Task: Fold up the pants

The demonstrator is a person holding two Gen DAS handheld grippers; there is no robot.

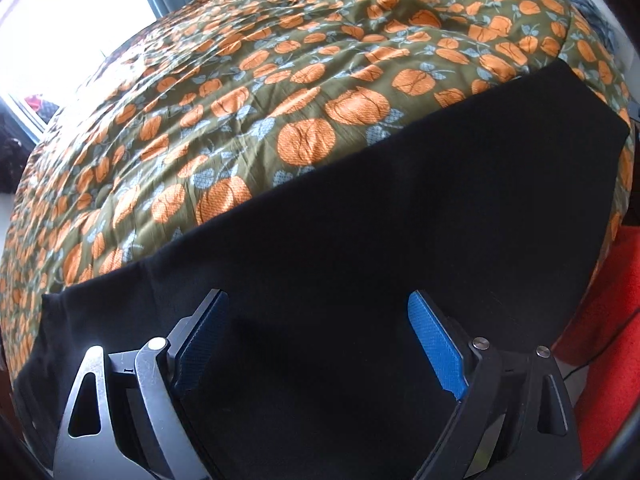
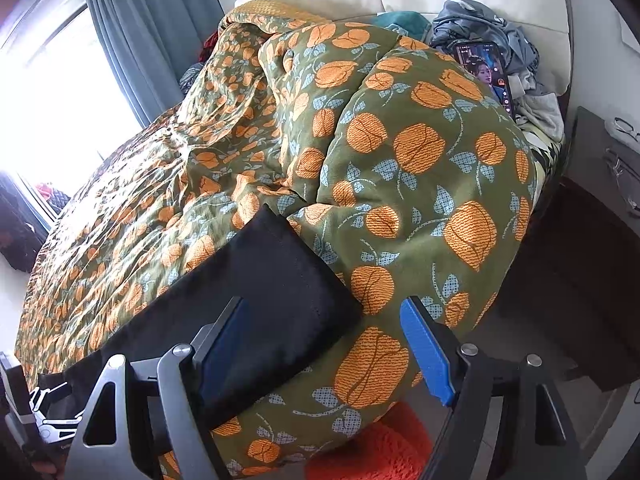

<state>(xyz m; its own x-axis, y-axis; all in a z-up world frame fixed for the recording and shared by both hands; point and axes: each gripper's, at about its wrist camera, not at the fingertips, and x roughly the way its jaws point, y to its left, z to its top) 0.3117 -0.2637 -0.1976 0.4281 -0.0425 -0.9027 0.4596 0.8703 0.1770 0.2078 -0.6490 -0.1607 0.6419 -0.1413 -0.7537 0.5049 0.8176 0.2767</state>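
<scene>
Left wrist: pants (image 1: 400,260) detail lost in black | left tool (image 1: 320,344) agape

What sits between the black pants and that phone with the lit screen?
In the right wrist view, only the puffy green quilt with orange flowers lies between the black pants and the lit phone.
</scene>
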